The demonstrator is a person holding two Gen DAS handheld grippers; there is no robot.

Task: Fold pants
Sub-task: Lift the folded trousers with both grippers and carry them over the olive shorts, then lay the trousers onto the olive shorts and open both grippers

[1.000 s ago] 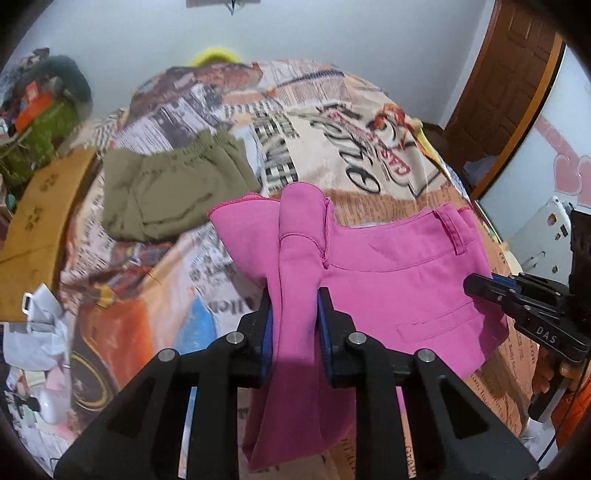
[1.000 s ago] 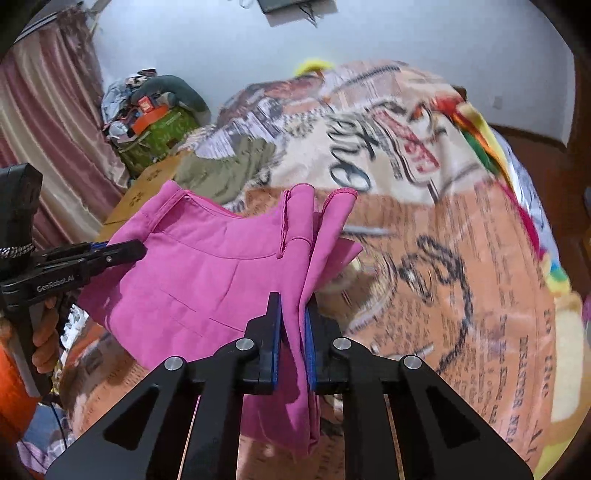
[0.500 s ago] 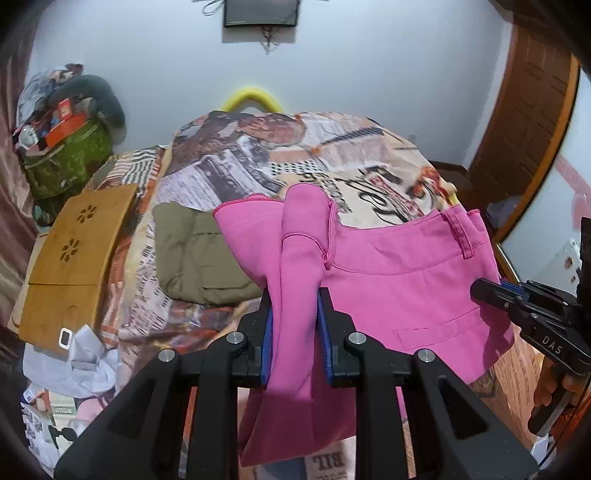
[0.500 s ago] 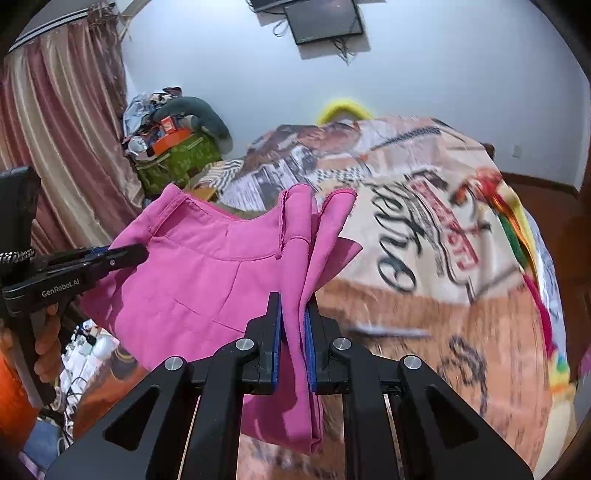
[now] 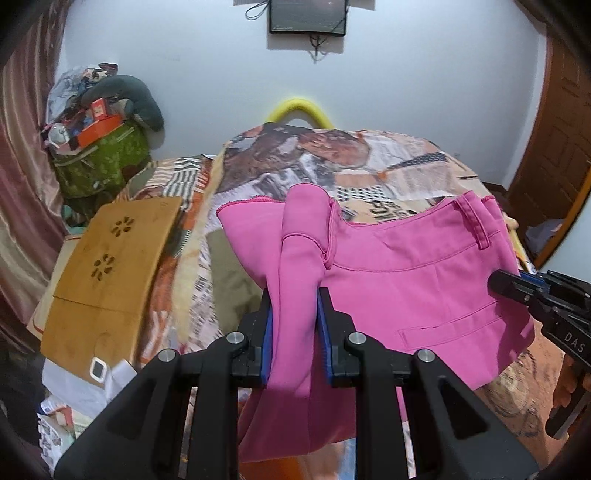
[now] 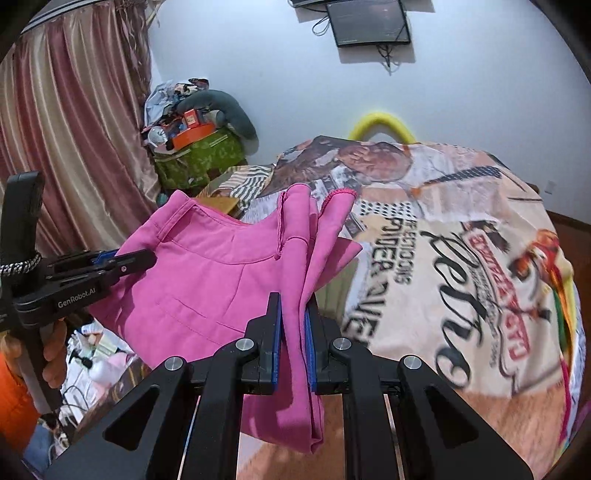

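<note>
The bright pink cotton pants (image 5: 417, 291) hang in mid-air, lifted off the bed and stretched across the centre of both wrist views. The left gripper (image 5: 294, 328) has its blue-padded fingers narrowed onto a bunched roll of pink cloth at lower centre of its frame. The right gripper (image 6: 293, 332) is likewise pinched on a gathered fold, lower centre of its own view — neither shows a gap beside the fabric.

Handling, by judgement: the cloth is light and limp, sags between the two holds and drapes below each jaw. It should not slip readily from padded fingers, but a bunched hold will crease. Firmer places to take hold look to be the waistband with its belt loop, at right of the left view, and the stitched hems.

Surface: a soft bed under a newspaper-print blanket in orange and cream (image 6: 461, 258), filling the right of the right view. An olive-green garment (image 5: 232, 284) lies on it, partly hidden behind the pink cloth.

Room: a perforated wooden board (image 5: 110, 266) at left, a dark wall-mounted screen (image 5: 308, 16) at top — pink curtains (image 6: 70, 122) at upper left of the right view.
</note>
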